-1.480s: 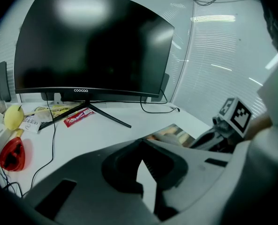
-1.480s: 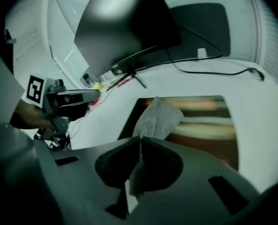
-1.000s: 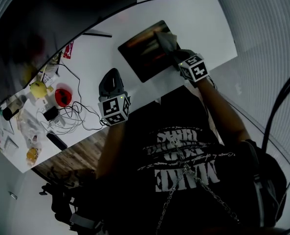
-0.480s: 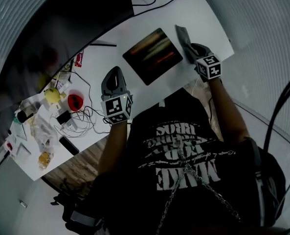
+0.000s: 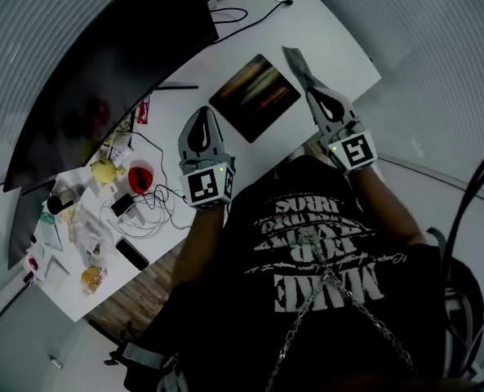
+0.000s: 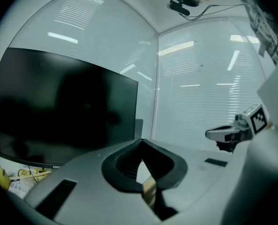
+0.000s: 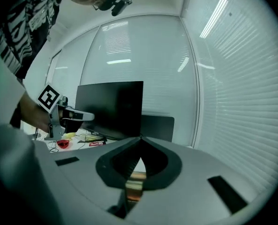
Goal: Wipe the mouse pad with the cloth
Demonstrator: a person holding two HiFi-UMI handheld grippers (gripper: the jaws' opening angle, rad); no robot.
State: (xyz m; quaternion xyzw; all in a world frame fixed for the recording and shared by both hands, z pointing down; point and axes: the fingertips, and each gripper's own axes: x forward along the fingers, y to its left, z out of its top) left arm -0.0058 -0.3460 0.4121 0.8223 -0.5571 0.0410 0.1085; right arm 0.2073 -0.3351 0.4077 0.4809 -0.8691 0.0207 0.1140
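Both grippers held above desk (image 5: 344, 43). Left gripper (image 5: 202, 114): jaws together, nothing between. Right gripper (image 5: 315, 93): jaws pinched closed too, empty. Cloth (image 5: 296, 60) lay on desk, just beside mouse pad (image 5: 254, 96), at its right edge.

The head view is dim and underexposed. Only the long white counter (image 5: 339, 31) is bright, and lines bow and corners blacken toward the edges. In both gripper views cool ceiling strip lights (image 7: 214, 18) streak glare across the glass walls, and the near grey tongs of the left gripper (image 6: 141, 143) and right gripper (image 7: 140, 140) are out of focus.
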